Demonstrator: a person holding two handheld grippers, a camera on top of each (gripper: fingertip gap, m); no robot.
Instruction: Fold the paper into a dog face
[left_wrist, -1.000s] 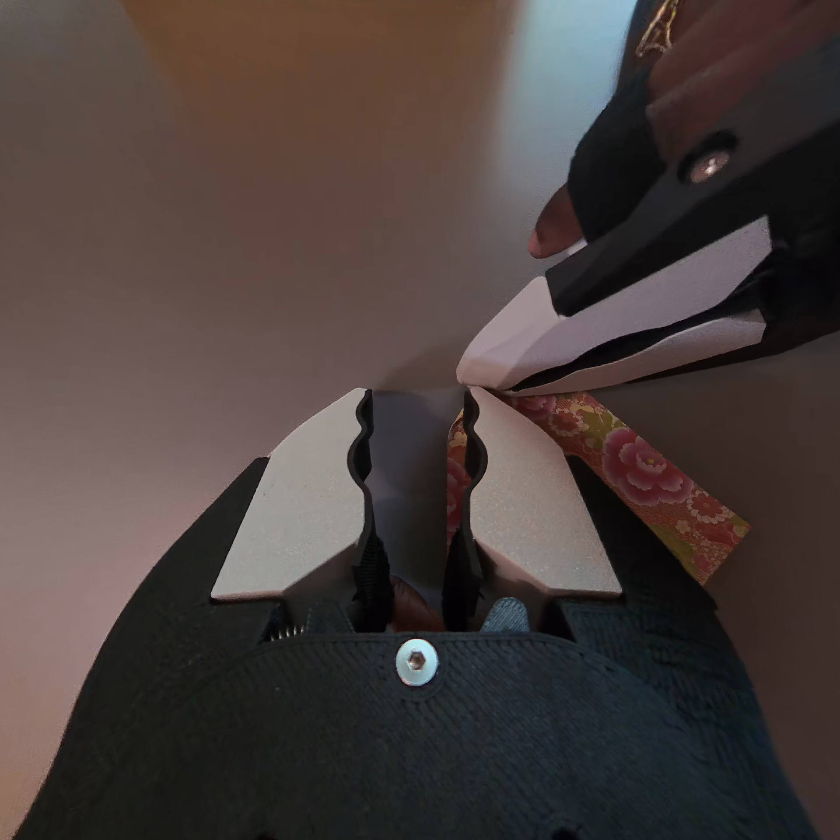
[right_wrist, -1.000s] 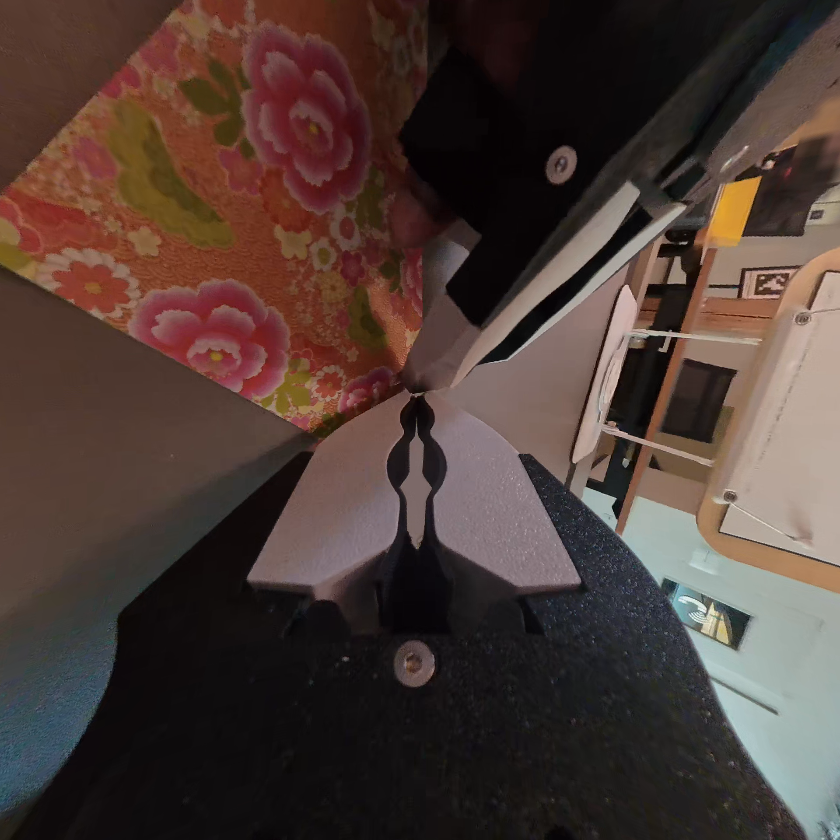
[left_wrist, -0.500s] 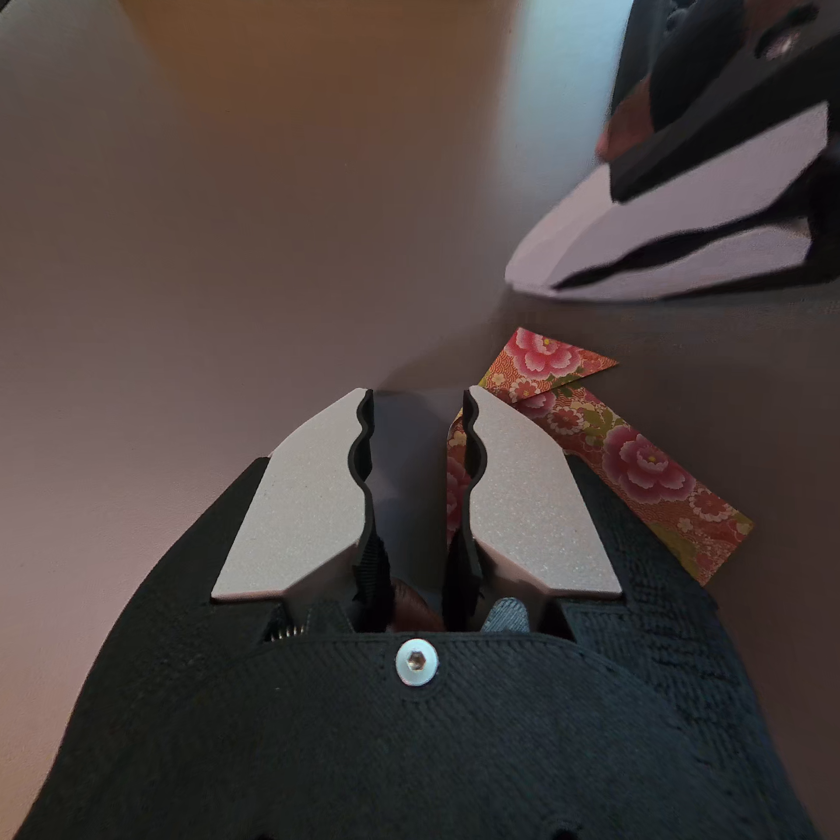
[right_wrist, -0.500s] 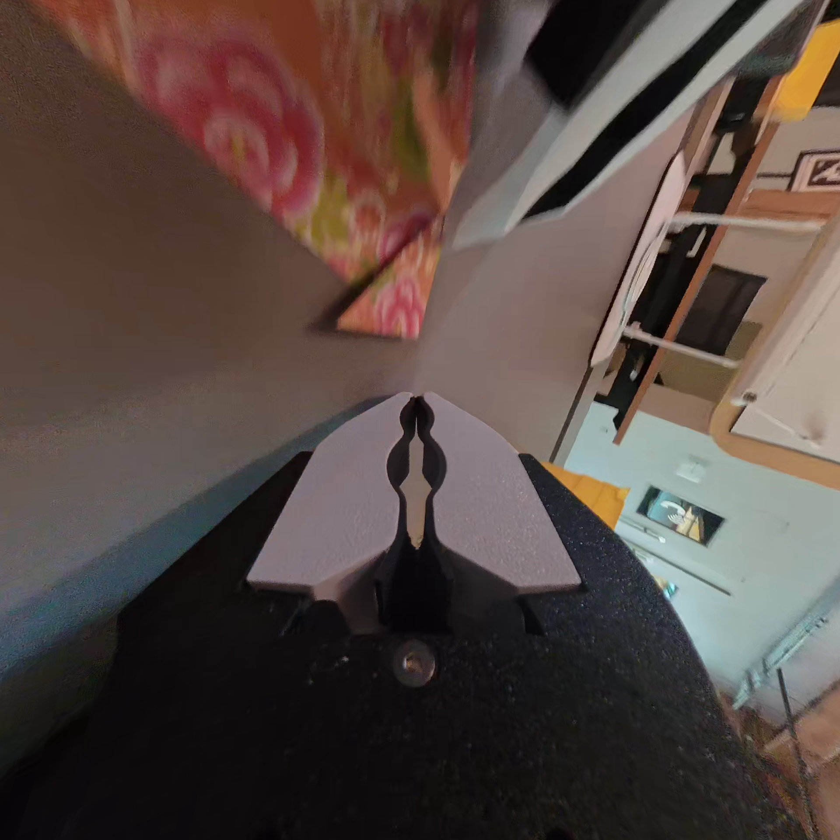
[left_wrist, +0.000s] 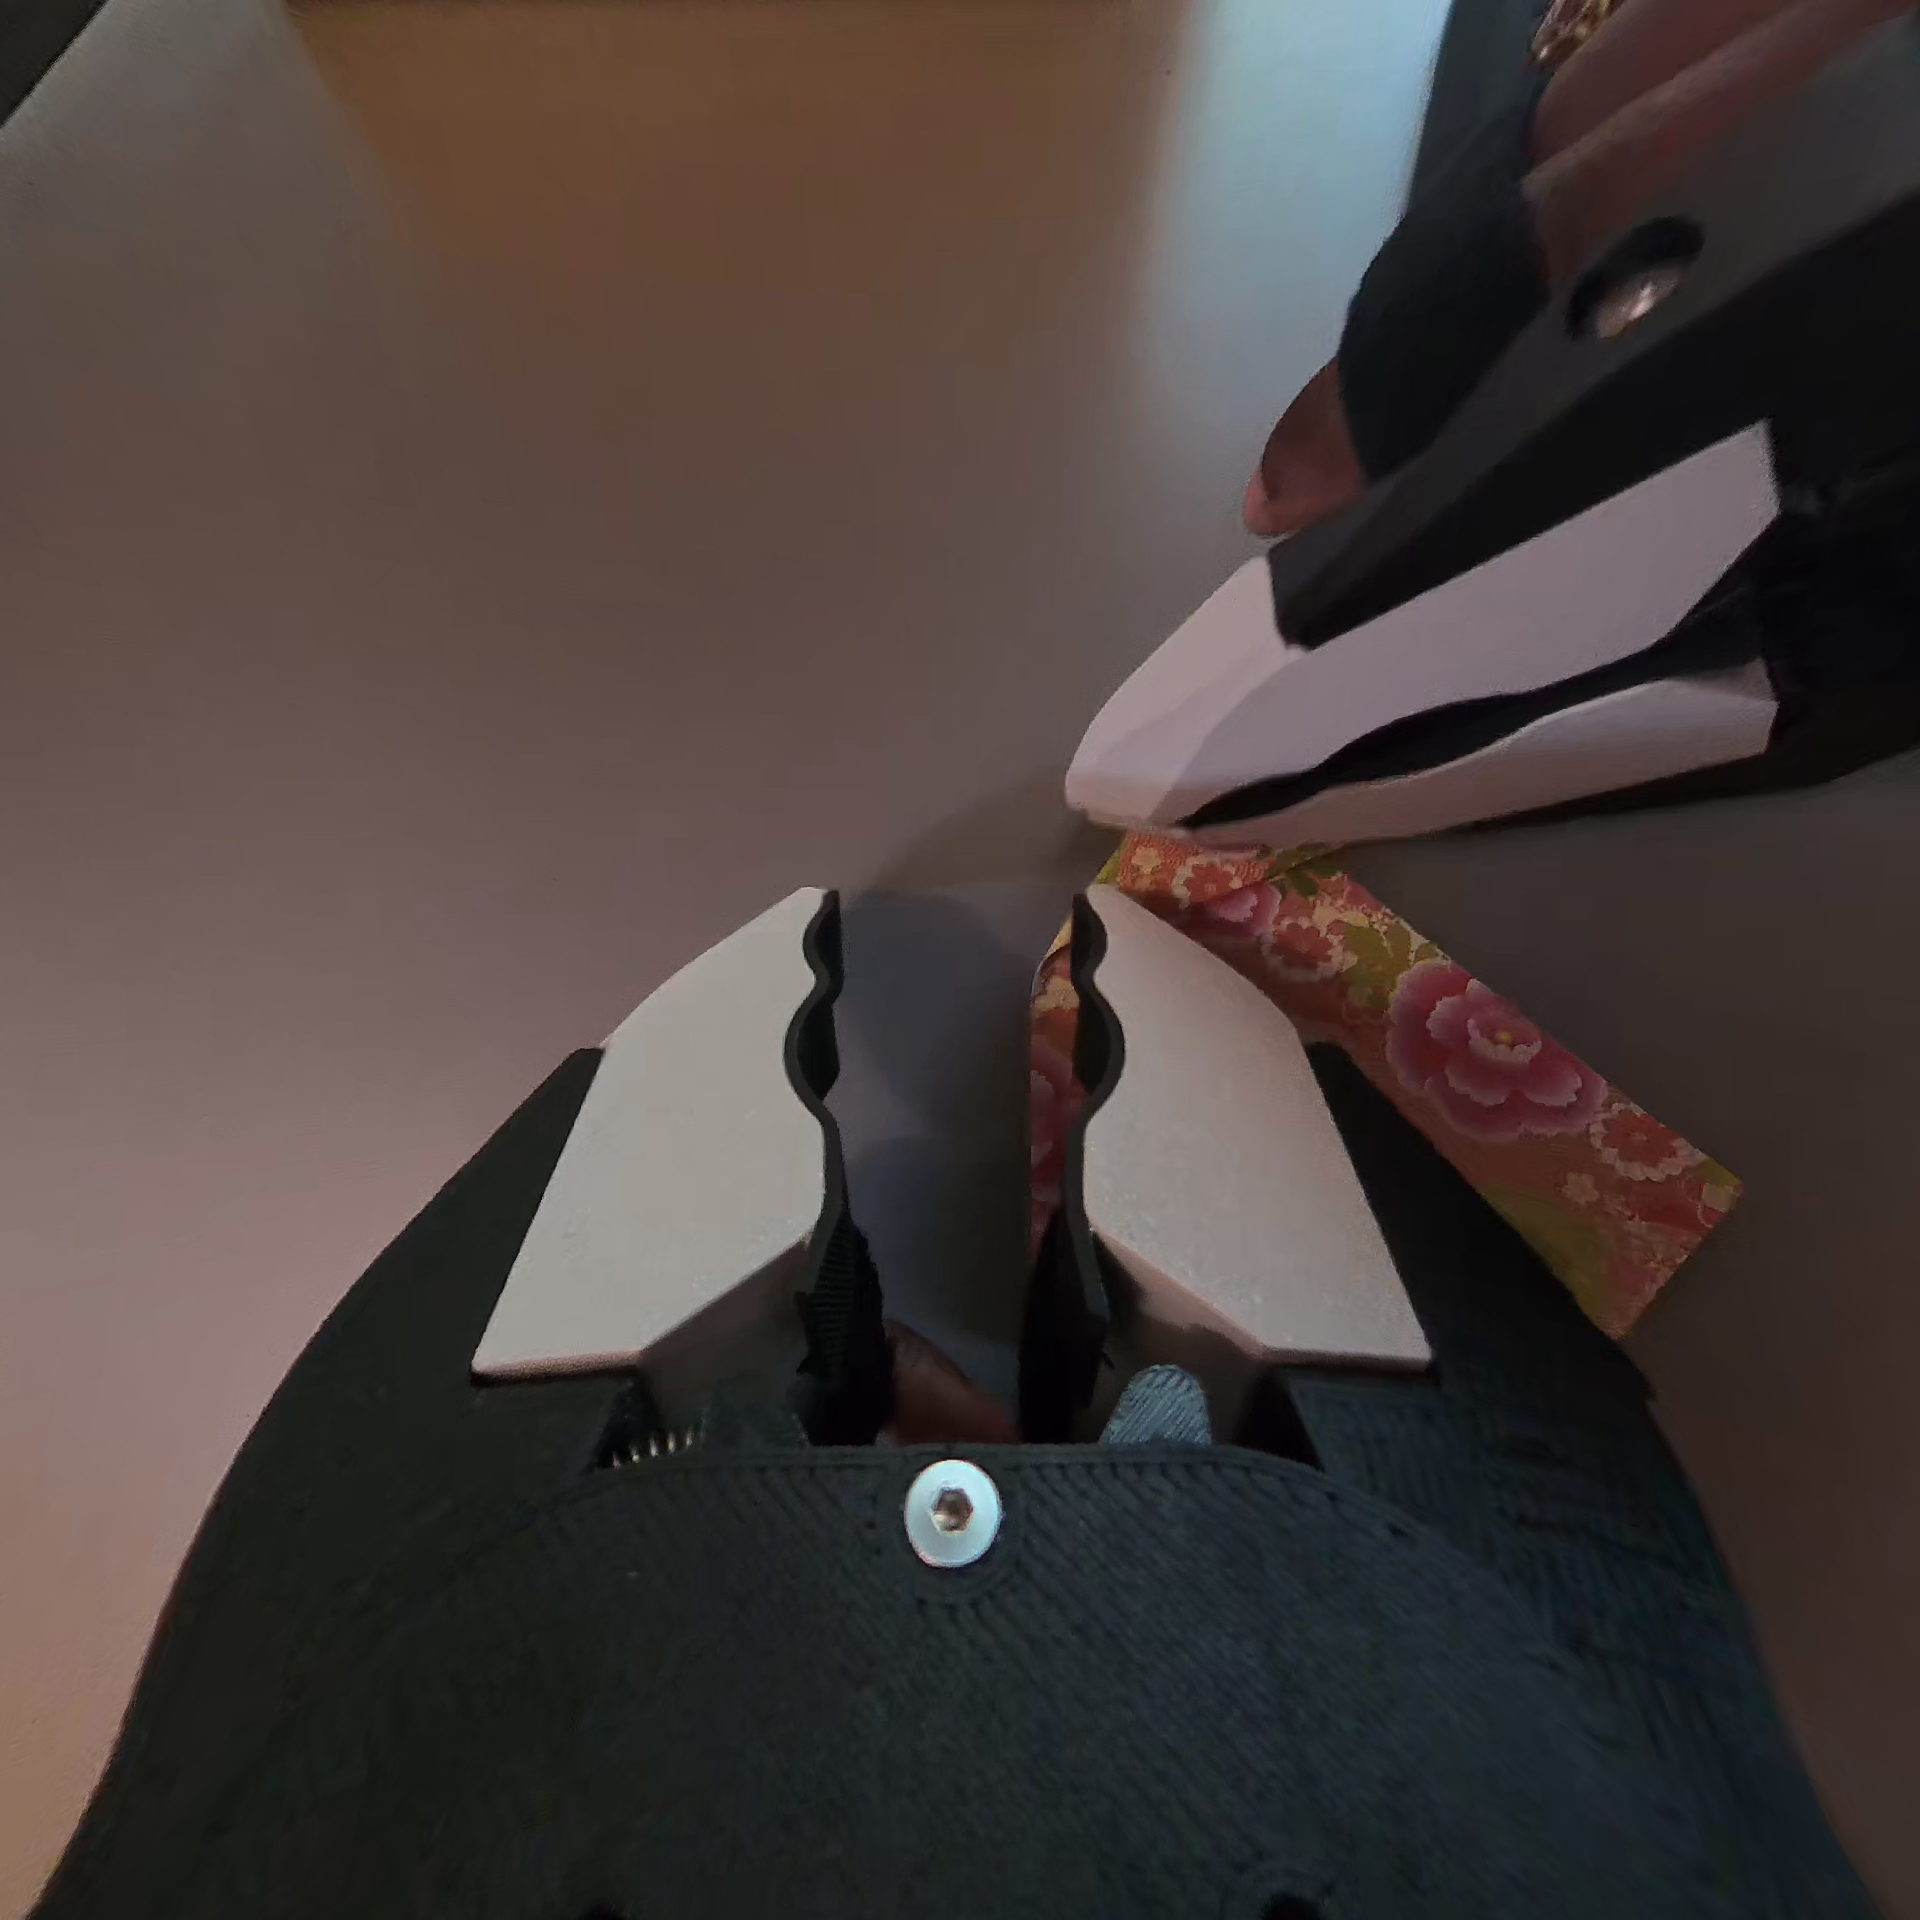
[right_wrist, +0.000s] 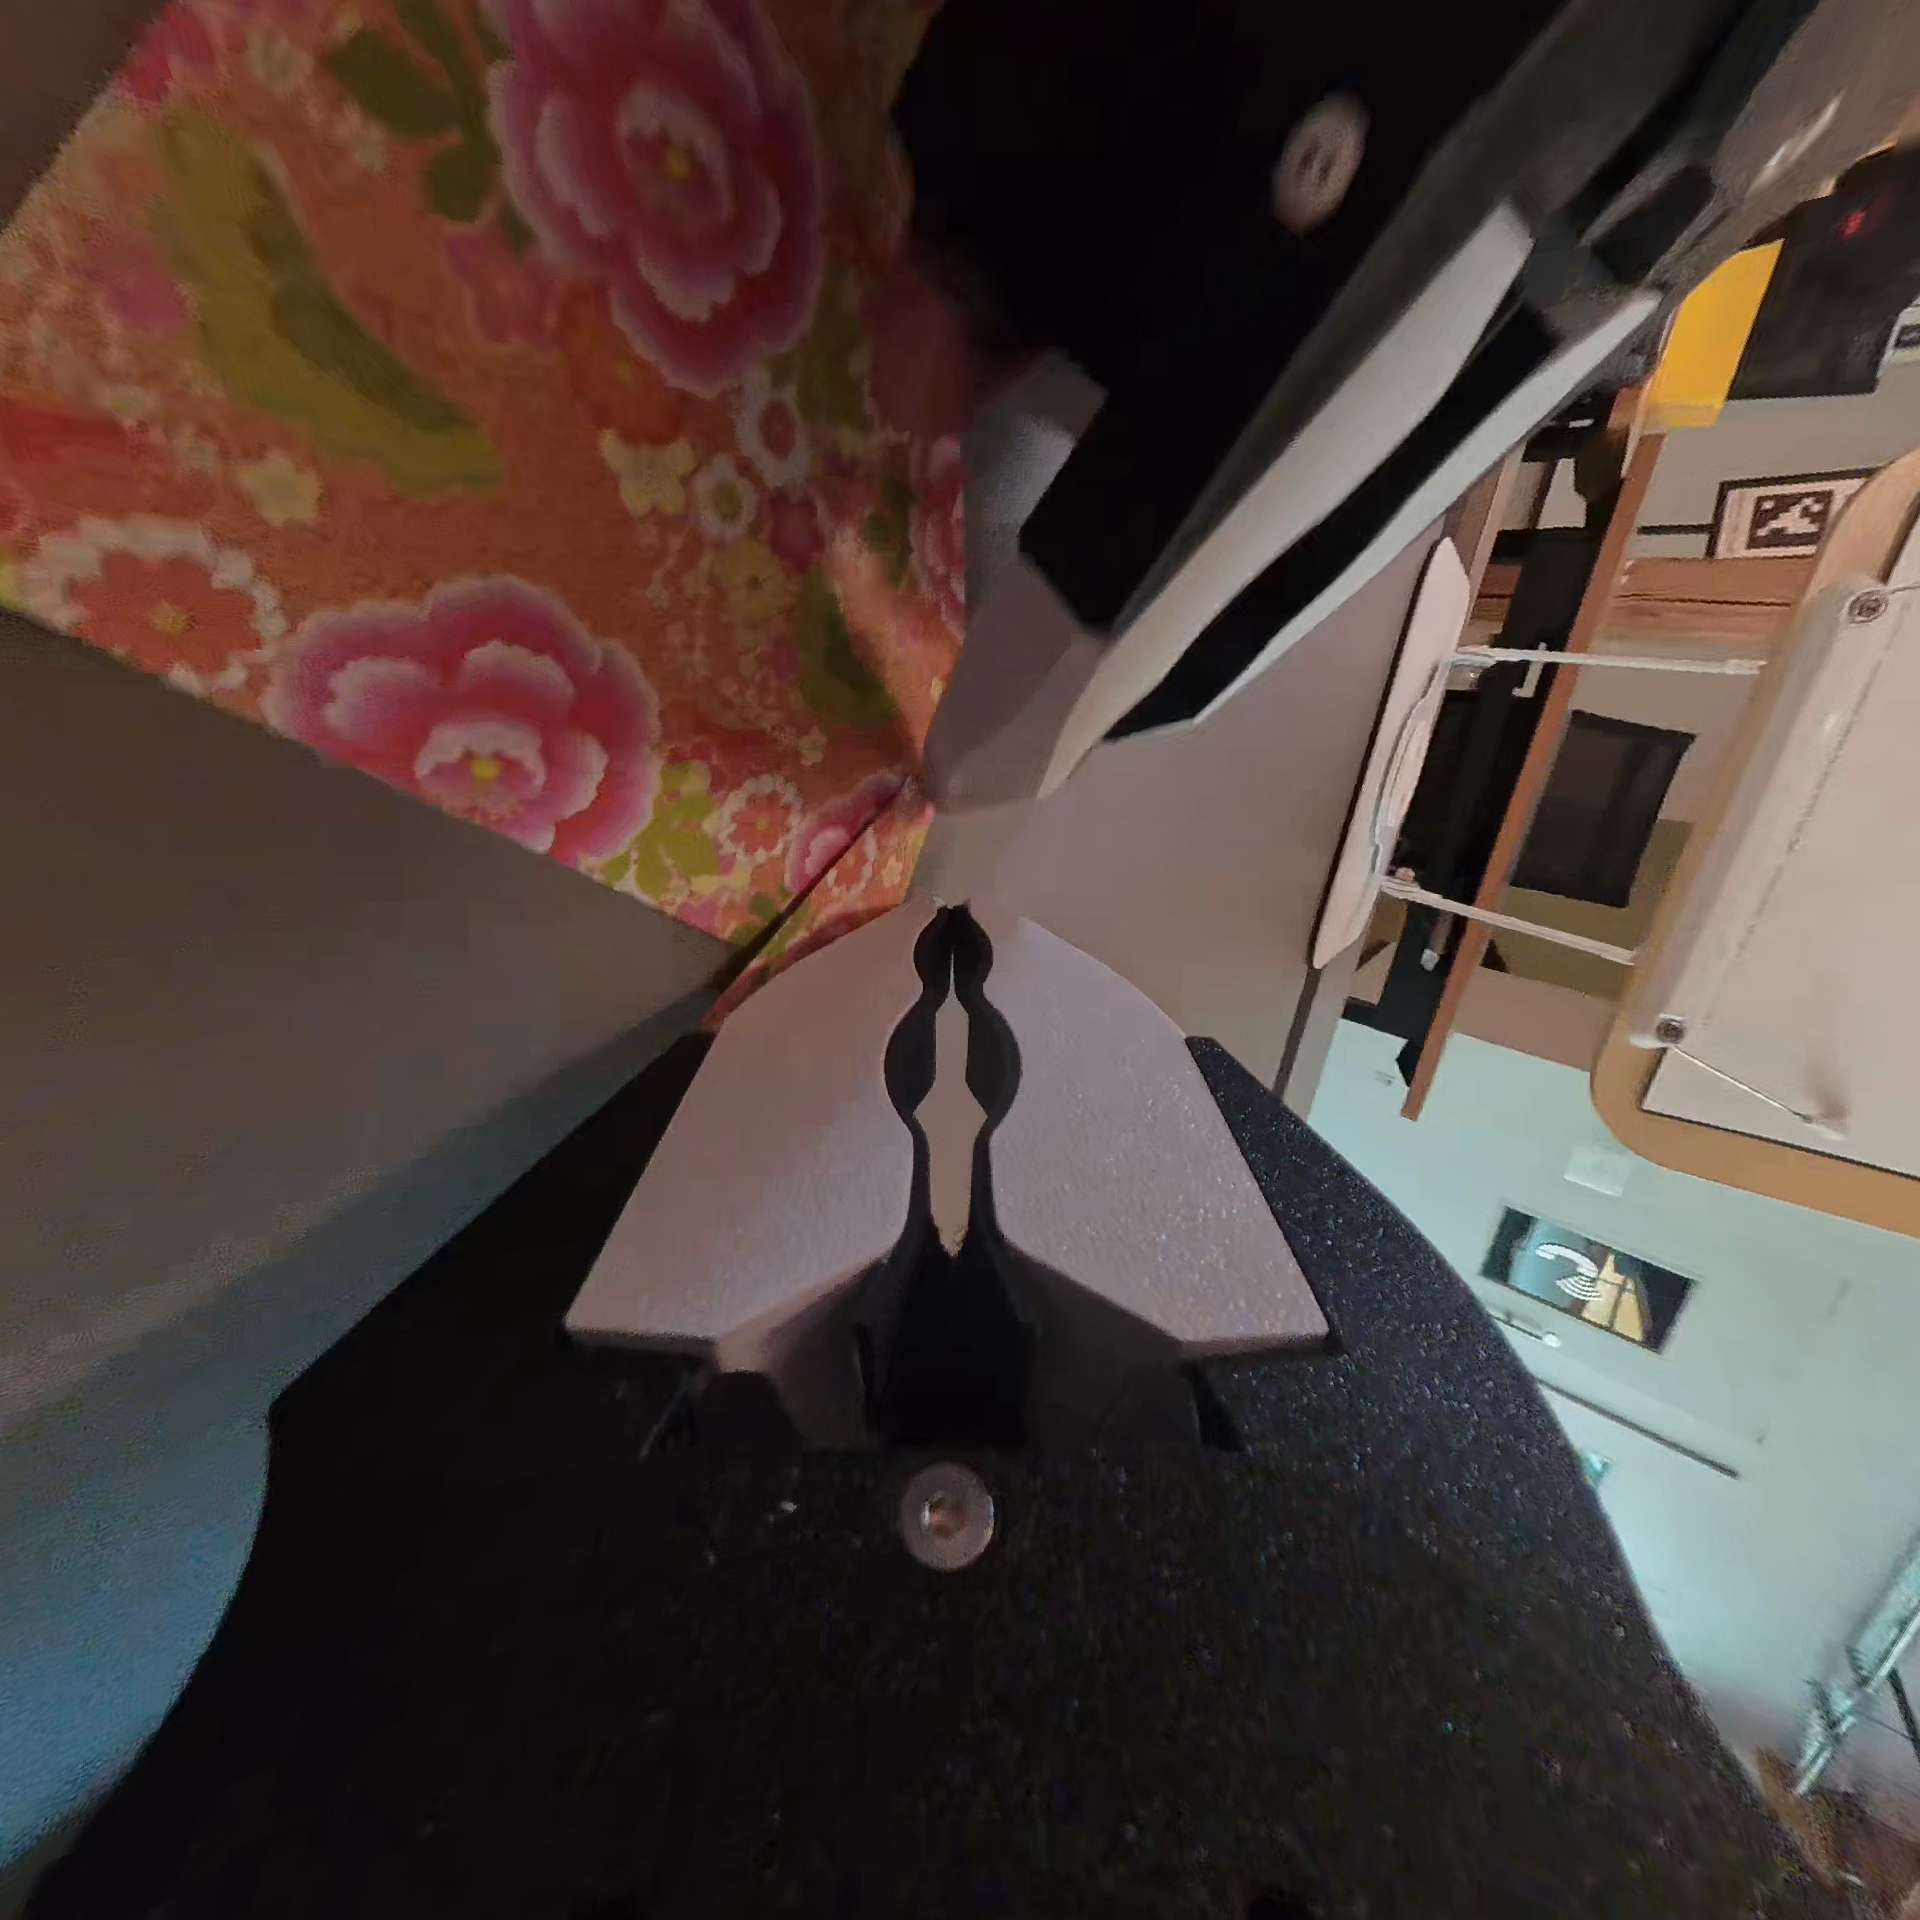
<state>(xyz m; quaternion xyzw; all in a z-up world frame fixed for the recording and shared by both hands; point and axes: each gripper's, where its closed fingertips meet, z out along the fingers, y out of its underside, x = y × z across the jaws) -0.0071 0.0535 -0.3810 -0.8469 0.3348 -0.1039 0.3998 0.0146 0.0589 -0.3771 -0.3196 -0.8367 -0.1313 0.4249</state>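
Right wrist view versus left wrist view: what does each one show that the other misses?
Only the right wrist view shows the room beyond the table edge: wooden shelving, a yellow box, plus the paper's broad floral face.

Only the left wrist view shows the long bare table and a fingertip behind the right gripper.

Both show the shut right gripper's tip on the paper's folded corner, and the left gripper open.

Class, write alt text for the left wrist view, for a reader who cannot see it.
The shut right gripper presses its tips onto the folded corner of a floral paper on a brown table. In the foreground the open left gripper rests low, its right-hand finger lying over the paper's near edge. A hand holds the right gripper at top right.
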